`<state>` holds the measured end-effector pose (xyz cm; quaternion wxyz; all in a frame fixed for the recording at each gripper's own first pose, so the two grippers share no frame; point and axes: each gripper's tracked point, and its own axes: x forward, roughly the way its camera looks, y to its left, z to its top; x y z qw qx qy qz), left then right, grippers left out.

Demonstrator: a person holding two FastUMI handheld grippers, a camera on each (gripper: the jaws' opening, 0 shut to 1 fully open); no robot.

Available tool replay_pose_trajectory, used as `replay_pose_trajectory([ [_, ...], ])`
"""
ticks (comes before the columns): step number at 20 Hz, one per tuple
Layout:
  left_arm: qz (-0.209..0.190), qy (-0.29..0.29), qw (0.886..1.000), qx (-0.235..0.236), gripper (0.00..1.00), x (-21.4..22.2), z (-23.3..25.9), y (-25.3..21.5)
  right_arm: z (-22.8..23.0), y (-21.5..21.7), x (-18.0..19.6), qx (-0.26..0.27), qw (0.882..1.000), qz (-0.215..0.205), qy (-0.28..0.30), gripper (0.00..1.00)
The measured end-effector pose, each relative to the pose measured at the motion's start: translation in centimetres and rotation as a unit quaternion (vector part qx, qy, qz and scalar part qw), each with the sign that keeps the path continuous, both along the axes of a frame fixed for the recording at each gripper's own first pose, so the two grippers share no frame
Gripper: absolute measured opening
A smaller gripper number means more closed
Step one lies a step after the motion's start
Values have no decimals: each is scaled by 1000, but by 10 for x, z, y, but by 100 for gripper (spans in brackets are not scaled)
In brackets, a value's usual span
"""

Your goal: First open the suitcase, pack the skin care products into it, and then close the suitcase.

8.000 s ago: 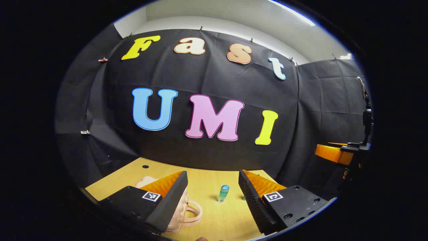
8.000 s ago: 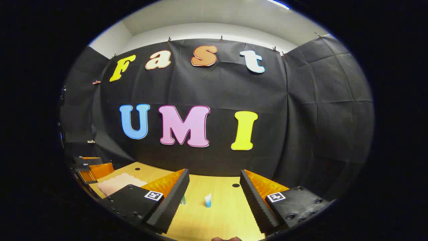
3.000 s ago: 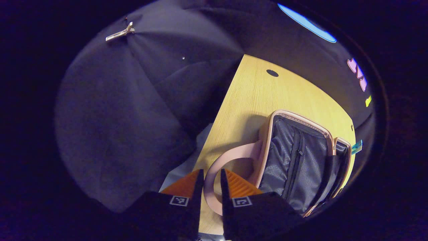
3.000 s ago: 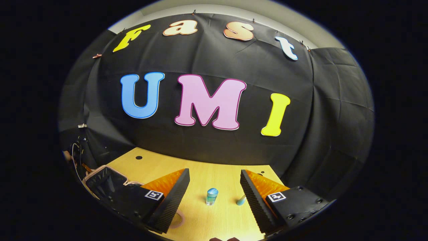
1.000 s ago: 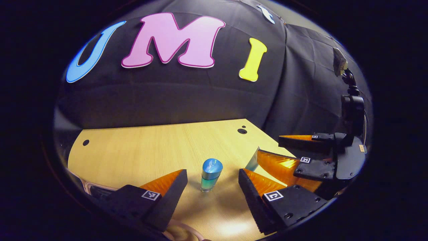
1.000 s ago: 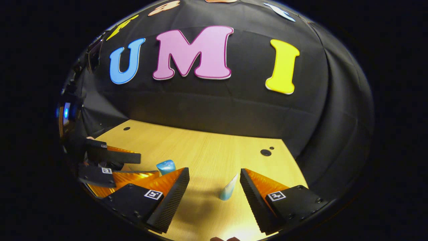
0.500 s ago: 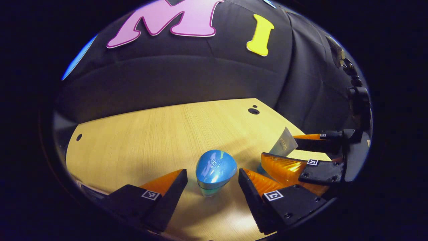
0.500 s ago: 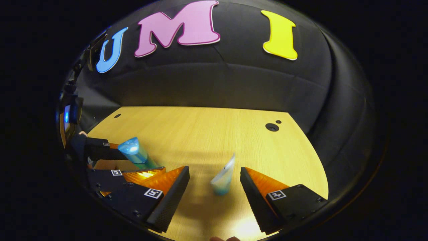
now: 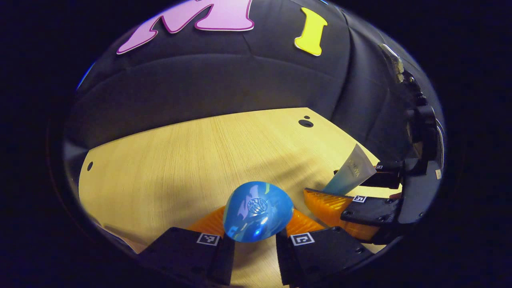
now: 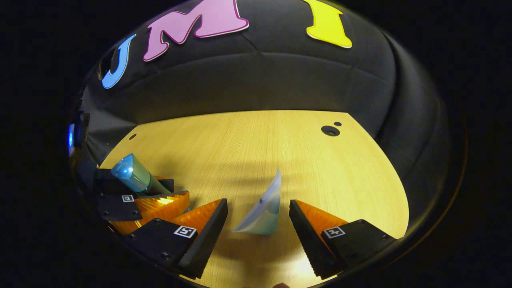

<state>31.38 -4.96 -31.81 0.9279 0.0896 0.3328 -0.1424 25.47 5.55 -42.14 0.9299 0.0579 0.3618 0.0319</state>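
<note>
Two small skin care things on the yellow table (image 10: pixel 312 168), one for each gripper. In the left gripper view, left gripper (image 9: pixel 256 228) squeezed in close on the little bottle with the round blue cap (image 9: pixel 258 216), both fingers tight against its sides, bottle standing up on the table. In the right gripper view, right gripper (image 10: pixel 258 218) wide open, with the soft tube (image 10: pixel 262 214) standing between the fingers, leaning a bit, not pinched yet. Same tube seen in the left gripper view too (image 9: pixel 350 176). Could slip: smooth round bottle, easy to pop out if held too near the cap or lifted too fast. Could tip: leaning tube, easy to knock flat if one finger bumps it first. Could bump: both grippers very near each other, so a quick turn might hit the other one. No suitcase to be seen here, so cannot tell how far to carry them.
</note>
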Motion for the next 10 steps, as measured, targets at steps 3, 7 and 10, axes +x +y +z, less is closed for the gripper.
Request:
replay_pose_trajectory([
  [3,0,5,1000,7,47,0,-4,1,-8,-5,0,4,1000,-21,19,61],
  [7,-5,43,999,17,45,-9,-1,0,3,-2,-5,12,999,-27,27,44],
  [10,-13,32,999,-19,45,-29,48,5,46,6,-19,27,1000,-12,-10,35],
])
